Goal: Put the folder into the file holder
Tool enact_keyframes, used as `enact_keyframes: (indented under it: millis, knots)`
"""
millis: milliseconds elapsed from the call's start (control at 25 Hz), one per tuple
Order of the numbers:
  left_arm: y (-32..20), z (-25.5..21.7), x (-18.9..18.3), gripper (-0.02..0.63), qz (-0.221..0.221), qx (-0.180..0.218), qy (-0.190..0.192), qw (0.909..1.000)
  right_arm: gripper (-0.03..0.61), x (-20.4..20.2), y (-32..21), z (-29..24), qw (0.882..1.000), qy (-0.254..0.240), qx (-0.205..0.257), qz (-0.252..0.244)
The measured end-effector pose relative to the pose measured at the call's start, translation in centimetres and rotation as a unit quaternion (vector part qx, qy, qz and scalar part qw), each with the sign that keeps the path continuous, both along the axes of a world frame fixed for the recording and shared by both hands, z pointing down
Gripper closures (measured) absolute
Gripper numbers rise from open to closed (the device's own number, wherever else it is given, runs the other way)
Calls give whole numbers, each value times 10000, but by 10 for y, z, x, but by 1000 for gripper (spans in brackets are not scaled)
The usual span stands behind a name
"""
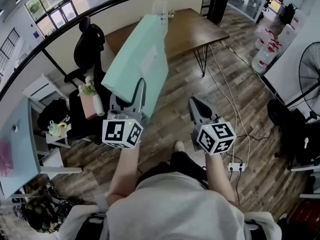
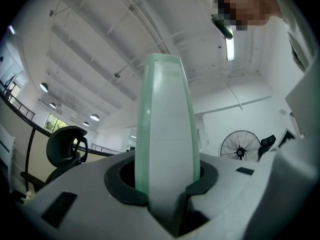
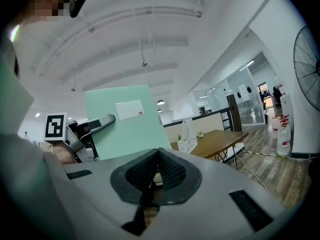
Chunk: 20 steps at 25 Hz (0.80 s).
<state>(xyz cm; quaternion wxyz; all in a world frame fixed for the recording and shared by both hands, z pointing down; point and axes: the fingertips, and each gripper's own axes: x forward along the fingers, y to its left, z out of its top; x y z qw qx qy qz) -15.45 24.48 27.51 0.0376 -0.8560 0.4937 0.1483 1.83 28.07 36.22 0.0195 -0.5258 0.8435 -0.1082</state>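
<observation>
A mint-green folder [image 1: 140, 66] with a white label hangs in the air, tilted, with my left gripper [image 1: 137, 95] shut on its lower edge. In the left gripper view the folder's spine [image 2: 167, 134] stands upright between the jaws. The right gripper view shows the folder [image 3: 125, 126] to the left, with the left gripper [image 3: 95, 124] clamped on it. A white file holder [image 1: 161, 10] stands on the far end of a wooden table [image 1: 192, 34], beyond the folder; the same file holder [image 3: 187, 135] shows ahead of my right gripper. My right gripper [image 1: 198, 109] is shut and holds nothing.
A black office chair [image 1: 87, 46] stands left of the table. A plant pot [image 1: 91, 101] and a light desk [image 1: 17, 144] lie further left. A floor fan [image 1: 310, 76], water bottles [image 1: 265, 54] and a power strip with cables [image 1: 234, 167] are at the right.
</observation>
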Motion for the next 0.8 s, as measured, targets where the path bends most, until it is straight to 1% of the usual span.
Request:
enact_keyframes:
  millis: [160,360,560,680,800]
  knots:
    - [-7,7,-3,446,9,-105,180,9998,568,3,-8,1,10000,32,12,39]
    - [-22,16,-9,446,-175,-211,187,9994,568,5,-31,10,9999,-65,-87,37]
    - [-56,25,-9,446,-299,-325,201,9988,568,1,-76,6,9998,-135,19,-130]
    - [-86,20,-4,446,-299,-236,207,9991,568,3,-112,3,9996,-168,74,-204]
    - [-121,11,0,446,-387,-155,183,9990,568,7,-152,-4,9993,-173,141,-304]
